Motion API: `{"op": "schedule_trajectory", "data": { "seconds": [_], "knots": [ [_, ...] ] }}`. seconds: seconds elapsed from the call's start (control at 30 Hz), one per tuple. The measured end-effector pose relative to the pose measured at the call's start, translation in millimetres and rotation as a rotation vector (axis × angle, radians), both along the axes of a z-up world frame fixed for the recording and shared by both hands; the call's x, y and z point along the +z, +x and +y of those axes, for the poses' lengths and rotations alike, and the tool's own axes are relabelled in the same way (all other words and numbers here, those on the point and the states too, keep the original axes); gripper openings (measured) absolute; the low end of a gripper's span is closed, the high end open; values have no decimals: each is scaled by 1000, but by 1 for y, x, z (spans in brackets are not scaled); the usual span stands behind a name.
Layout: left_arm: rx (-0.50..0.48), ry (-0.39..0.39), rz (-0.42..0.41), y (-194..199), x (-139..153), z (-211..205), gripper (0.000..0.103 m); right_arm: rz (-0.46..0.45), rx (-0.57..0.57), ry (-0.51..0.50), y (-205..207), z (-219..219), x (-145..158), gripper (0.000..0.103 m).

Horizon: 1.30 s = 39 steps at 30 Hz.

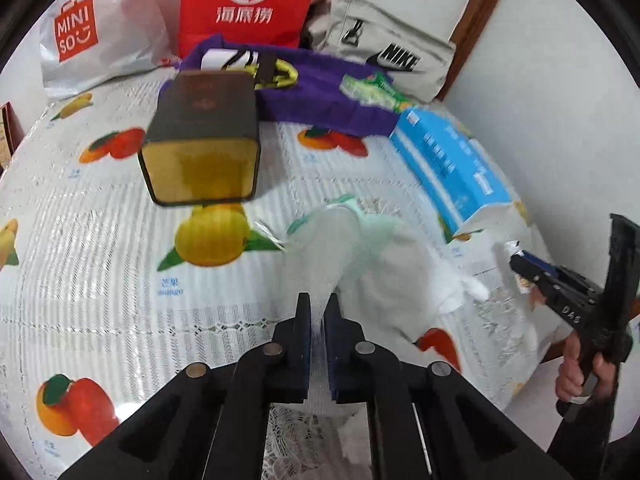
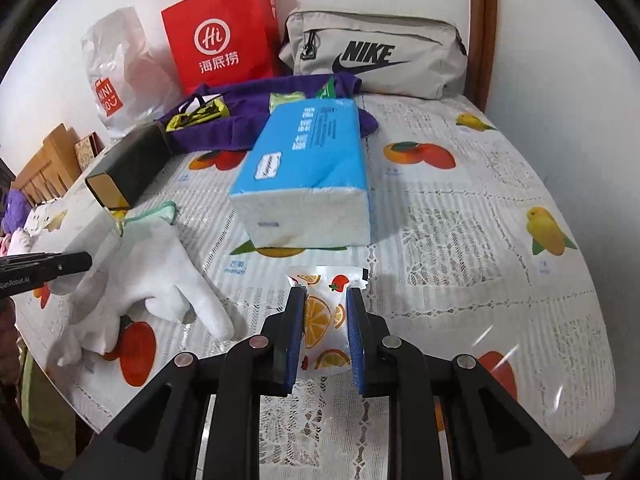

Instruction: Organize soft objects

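Nearest the right wrist camera, the right gripper (image 2: 322, 322) was clamped on a small packet (image 2: 322, 316) printed with orange slices and strawberries, its blue pads pressing the packet's two sides and the top edge standing above the fingertips. In the left wrist view, the left gripper (image 1: 318, 312) was pinched almost fully together on a thin fold of a white glove (image 1: 352, 252), the fabric rising blurred from between the fingers. From the right wrist view the same glove (image 2: 160, 276) lay draped on the table (image 2: 500, 240), its fingers spread toward the packet and its green-trimmed cuff toward a dark box; the left gripper's tip (image 2: 76, 262) met it from the left edge. The table carried a white lace-pattern cover printed with fruit. Just beyond the packet sat a blue pack of tissues (image 2: 308, 164), lying flat. To its left, the dark box with a gold end (image 2: 128, 164) lay on its side. Behind both stretched a purple cloth (image 2: 240, 120) with a green-printed pack (image 2: 286, 99) resting on it. Against the wall at the back stood a red paper bag (image 2: 222, 40), a white Miniso plastic bag (image 2: 116, 76) to its left, and a grey Nike pouch (image 2: 376, 58) to its right. In the left wrist view, a hand (image 1: 580, 372) held the right gripper's handle at the table's edge.
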<state>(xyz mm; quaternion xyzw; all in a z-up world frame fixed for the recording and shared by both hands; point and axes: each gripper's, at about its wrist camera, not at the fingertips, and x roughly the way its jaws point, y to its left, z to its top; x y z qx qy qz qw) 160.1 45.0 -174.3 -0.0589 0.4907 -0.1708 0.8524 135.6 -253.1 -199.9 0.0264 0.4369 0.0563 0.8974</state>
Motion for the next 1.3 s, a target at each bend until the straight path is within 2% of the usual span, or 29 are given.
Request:
{"op": "schedule_trajectory", "data": {
  "seconds": [0.3,0.43,0.77,0.9,1.07,1.3],
  "knots": [
    [46,10,-52,0,33,17,7,-10,16,19,0,-1,23,21],
    [78,-15,-62,6,44,29,7,-35,33,30,5,-1,41,21],
    [123,-9,-75,35,61,36,7,-66,88,49,46,6,67,21],
    [141,-46,-58,52,64,44,7,-87,107,49,65,9,79,21],
    [167,-38,-68,72,69,47,7,-100,122,45,92,12,92,21],
    [162,-41,-88,101,79,48,7,-115,137,34,127,15,105,22]
  ]
}}
